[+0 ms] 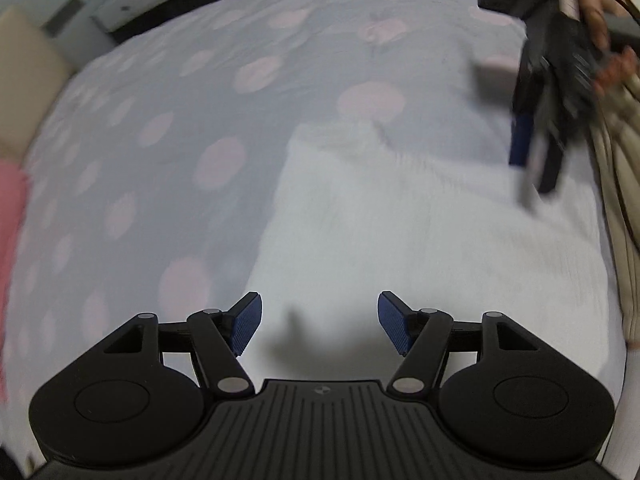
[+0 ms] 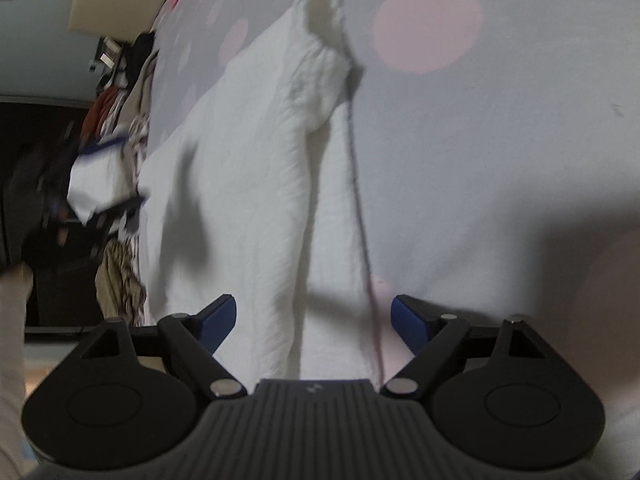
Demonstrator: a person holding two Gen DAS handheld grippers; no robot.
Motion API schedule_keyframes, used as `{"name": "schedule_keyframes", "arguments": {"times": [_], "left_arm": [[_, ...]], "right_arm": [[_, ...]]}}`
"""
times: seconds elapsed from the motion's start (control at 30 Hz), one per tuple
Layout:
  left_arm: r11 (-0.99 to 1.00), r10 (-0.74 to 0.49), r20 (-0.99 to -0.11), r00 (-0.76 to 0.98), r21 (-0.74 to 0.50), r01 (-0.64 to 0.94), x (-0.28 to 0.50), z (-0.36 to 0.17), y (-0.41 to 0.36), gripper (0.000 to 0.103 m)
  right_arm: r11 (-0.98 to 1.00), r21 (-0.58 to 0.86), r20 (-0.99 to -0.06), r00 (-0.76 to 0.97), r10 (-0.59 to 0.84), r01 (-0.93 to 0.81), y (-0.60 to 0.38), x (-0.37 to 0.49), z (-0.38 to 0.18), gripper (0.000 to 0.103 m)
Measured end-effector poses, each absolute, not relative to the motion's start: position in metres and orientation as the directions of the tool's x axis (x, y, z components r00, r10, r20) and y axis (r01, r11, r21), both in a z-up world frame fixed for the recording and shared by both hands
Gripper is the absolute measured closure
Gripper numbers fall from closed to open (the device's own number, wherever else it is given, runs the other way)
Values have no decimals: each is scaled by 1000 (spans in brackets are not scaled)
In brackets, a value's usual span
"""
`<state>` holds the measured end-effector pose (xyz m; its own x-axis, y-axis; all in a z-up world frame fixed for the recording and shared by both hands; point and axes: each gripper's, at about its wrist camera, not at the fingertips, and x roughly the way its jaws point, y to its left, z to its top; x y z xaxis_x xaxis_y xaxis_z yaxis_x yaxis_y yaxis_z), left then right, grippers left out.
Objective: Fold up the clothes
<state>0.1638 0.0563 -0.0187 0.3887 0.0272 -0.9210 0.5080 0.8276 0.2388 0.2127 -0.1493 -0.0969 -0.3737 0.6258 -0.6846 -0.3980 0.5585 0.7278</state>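
A white textured garment [image 1: 400, 220] lies on the bed, folded lengthwise into a long strip [image 2: 248, 180] with a ribbed cuff at its far end. My left gripper [image 1: 320, 320] hovers over the garment's near edge, open, with nothing between its blue pads. My right gripper [image 2: 314, 316] is open over the strip's near end, the cloth lying below its spread fingers and not pinched. In the left wrist view the right gripper [image 1: 534, 160] hangs at the upper right, held by a hand [image 1: 600, 20]. The blurred left gripper [image 2: 104, 176] shows at the left edge of the right wrist view.
The bed sheet [image 1: 180, 120] is pale lilac with pink dots. A pink cloth [image 1: 8, 220] lies at the left edge, next to a beige headboard [image 1: 24, 80]. A pile of mixed clothes [image 2: 128, 120] sits beside the bed. Striped beige fabric [image 1: 624, 160] hangs at the right.
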Motion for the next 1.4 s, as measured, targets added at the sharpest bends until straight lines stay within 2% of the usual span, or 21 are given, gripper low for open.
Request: {"name": "schedule_keyframes", "arguments": {"times": [0.13, 0.27, 0.8, 1.23, 1.3, 1.4], "left_arm": [[810, -82, -939, 335, 134, 572, 219, -44, 51, 40], [794, -107, -952, 285, 91, 601, 259, -52, 45, 40], [727, -79, -997, 20, -44, 685, 332, -87, 35, 41], [628, -27, -997, -66, -69, 775, 346, -99, 20, 41], [609, -17, -997, -69, -65, 791, 345, -99, 18, 43], [581, -5, -997, -71, -60, 811, 344, -100, 15, 50]], "right_arm": [[547, 740, -672, -402, 621, -392, -151, 210, -102, 15], [543, 768, -641, -423, 641, -341, -154, 216, -111, 15], [512, 789, -614, -467, 636, -340, -147, 210, -119, 15], [506, 795, -606, -480, 635, -334, -145, 219, -118, 15], [503, 794, -607, -479, 634, -341, -145, 219, -117, 15], [503, 789, -614, -471, 633, -352, -144, 218, -116, 18]]}}
